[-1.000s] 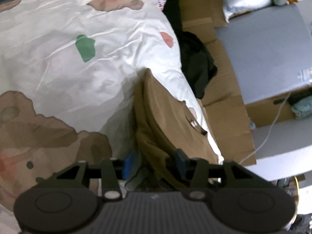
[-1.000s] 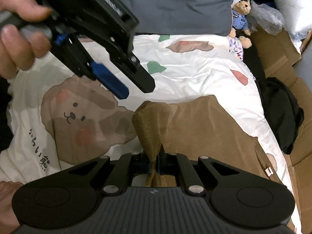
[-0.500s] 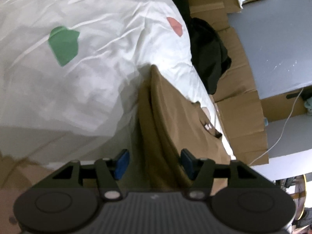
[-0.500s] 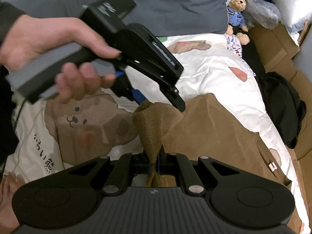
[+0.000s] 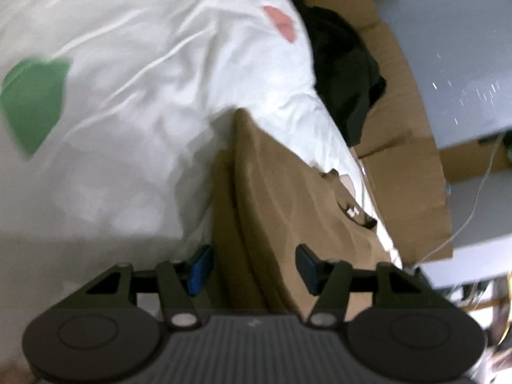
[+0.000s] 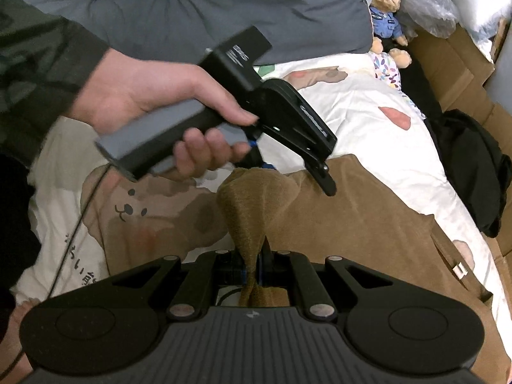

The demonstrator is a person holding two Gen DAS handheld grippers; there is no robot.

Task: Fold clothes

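- One brown garment (image 6: 352,224) of soft, fuzzy cloth lies on the bed, running from the middle toward 4 o'clock in the right wrist view; a small white tag shows near its 4 o'clock edge.
- Two grippers: the right gripper (image 6: 254,268) is clenched on a bunched, cone-shaped fold of the garment at 6 o'clock.
- The left gripper (image 5: 252,267) is released, its blue-padded fingers (image 5: 200,265) spread on either side of the garment's folded edge; one hand (image 6: 153,108) holds its handle.
- One white bedsheet (image 6: 352,108), wrinkled, printed with brown bears.
- One grey quilted cushion (image 6: 192,9) at 12 o'clock.
- One teddy bear (image 6: 388,16) in blue at 1 o'clock.
- One black crumpled cloth (image 6: 470,166) on flat cardboard (image 5: 403,160) at 3 o'clock.
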